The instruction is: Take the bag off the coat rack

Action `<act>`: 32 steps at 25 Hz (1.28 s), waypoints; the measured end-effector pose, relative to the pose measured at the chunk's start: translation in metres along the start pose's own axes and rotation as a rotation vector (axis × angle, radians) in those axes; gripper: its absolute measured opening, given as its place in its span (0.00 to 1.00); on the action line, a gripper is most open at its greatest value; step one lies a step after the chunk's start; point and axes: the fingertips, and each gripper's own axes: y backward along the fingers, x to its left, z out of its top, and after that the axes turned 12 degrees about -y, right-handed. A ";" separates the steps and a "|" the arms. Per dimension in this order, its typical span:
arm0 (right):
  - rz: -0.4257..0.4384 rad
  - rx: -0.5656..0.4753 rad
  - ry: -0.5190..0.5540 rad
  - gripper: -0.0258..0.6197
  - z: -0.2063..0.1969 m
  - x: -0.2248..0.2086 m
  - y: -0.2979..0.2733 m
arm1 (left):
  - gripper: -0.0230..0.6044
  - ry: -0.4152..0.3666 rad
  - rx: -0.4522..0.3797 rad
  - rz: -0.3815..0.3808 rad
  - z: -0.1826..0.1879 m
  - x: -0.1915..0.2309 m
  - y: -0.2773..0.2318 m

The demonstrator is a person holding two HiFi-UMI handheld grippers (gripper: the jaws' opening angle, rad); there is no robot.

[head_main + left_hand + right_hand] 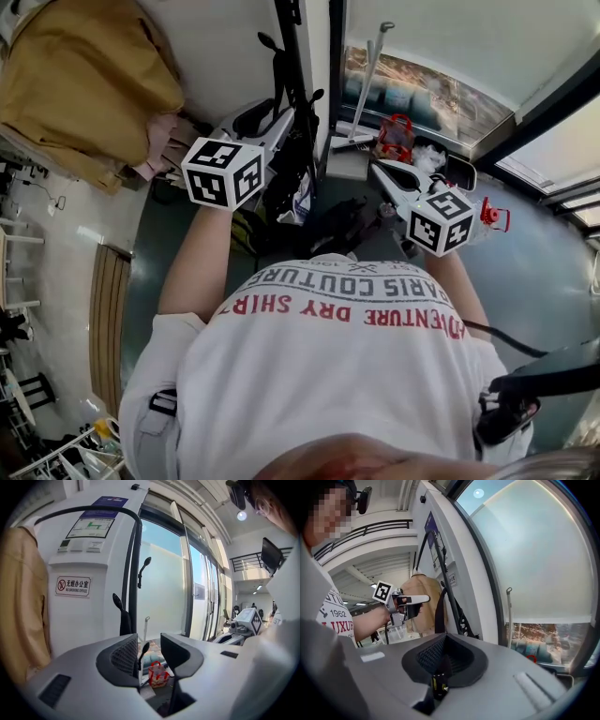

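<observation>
A black coat rack (pixel 292 66) stands against the white wall by the window. A dark bag (pixel 286 183) hangs low on it, and my body hides much of it. My left gripper (pixel 274 117) is up beside the pole, open, with nothing between its jaws (pixel 149 651); the pole (pixel 133 573) and its hooks show just beyond them. My right gripper (pixel 384 173) is to the right of the rack. Its jaws (pixel 444 656) are shut on a black strap (pixel 439 613) that rises to the rack. The left gripper (pixel 419 603) shows beyond that strap.
A tan coat (pixel 84 75) hangs at the left of the rack. On the floor by the window stand a red-handled bag (pixel 397 134) and a thin white pole (pixel 370 75). The glass door (pixel 164 583) is just behind the rack.
</observation>
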 end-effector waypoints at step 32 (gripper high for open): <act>-0.044 0.048 -0.068 0.04 -0.012 -0.061 -0.008 | 0.06 0.098 -0.016 -0.057 -0.002 0.043 -0.060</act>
